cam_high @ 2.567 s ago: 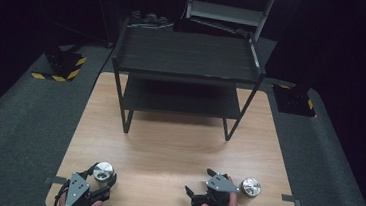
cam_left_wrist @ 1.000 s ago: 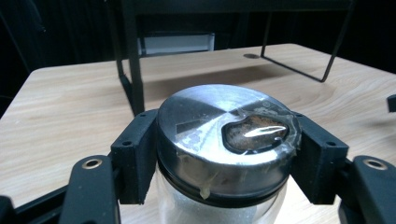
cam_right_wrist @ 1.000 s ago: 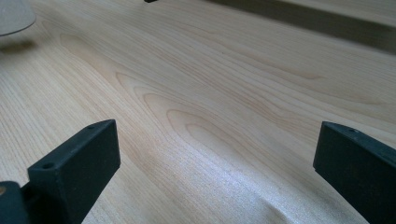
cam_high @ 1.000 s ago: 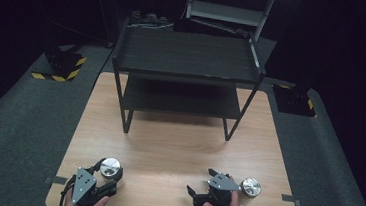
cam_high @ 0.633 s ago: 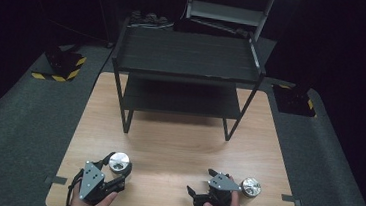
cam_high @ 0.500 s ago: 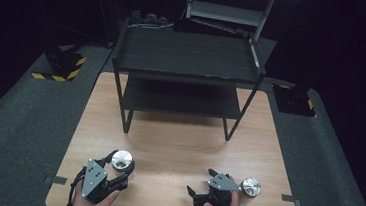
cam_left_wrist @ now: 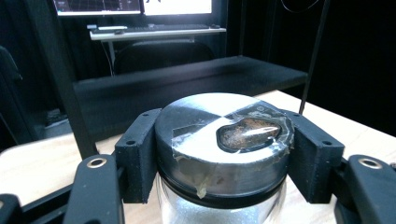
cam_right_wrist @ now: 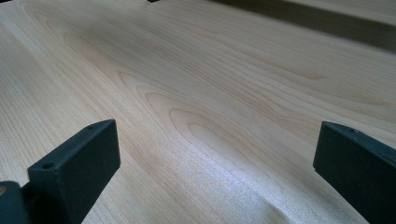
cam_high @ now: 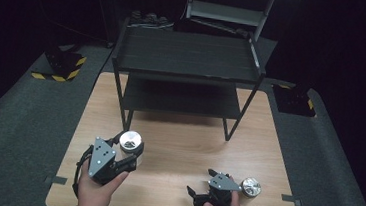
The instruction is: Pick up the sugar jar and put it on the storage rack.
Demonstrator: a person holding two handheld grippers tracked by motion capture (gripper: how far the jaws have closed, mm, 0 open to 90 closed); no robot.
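**Two jars, one in a lid-level grip**

Two black pads of the left gripper [cam_left_wrist: 219,154] are clamped on the metal lid of the glass jar [cam_left_wrist: 223,140], held above the near left of the wooden table [cam_high: 177,147]. The right gripper [cam_right_wrist: 215,177] rests with its jaws wide apart over bare wood, the second jar [cam_high: 250,186] just beside it. Likely risk: the grip sits on smooth brushed metal, so the cylindrical jar could slip, or the lid loosen. Peeling clear tape crosses the lid; the black shelf rack [cam_high: 187,58] has thin legs that the jar could strike.
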